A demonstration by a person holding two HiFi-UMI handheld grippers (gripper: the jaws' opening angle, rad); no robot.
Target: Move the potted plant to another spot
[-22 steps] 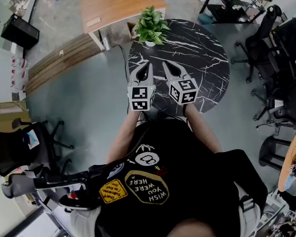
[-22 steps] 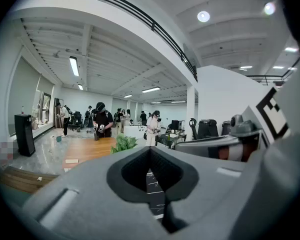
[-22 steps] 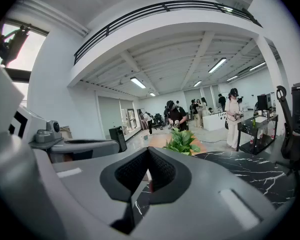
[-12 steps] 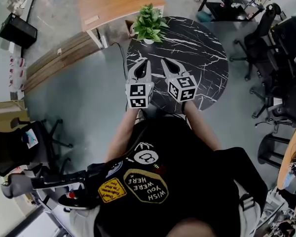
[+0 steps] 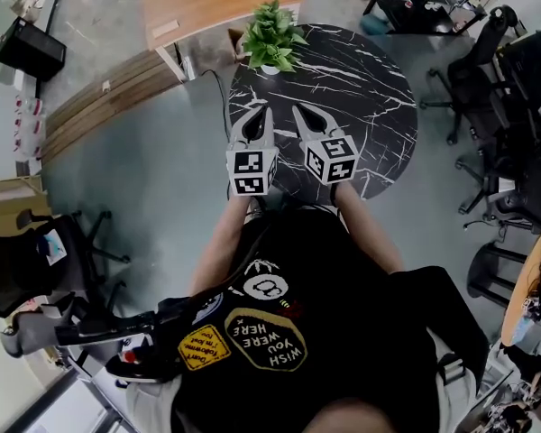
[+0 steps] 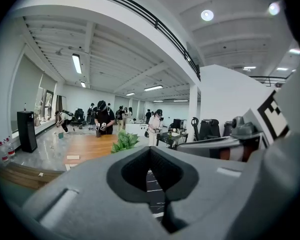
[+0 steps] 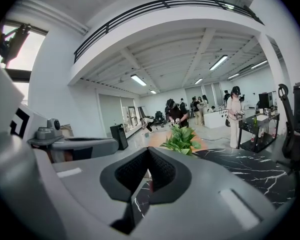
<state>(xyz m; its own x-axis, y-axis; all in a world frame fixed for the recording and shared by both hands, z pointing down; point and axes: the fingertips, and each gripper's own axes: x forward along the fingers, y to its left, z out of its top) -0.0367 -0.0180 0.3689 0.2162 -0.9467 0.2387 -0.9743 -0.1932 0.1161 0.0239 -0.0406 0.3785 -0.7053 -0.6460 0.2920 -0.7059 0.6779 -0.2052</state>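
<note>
1. Potted plant [image 5: 272, 36] stands at the far left rim of the round black marble table [image 5: 361, 88], same spot as a second ago.
2. Left gripper [image 5: 264, 110]: jaws pressed together, nothing between them, as before.
3. Right gripper [image 5: 298, 112]: jaws likewise closed and empty.
4. Both grippers hover side by side over the near part of the table, well short of the plant; the gap looks unchanged.
</note>
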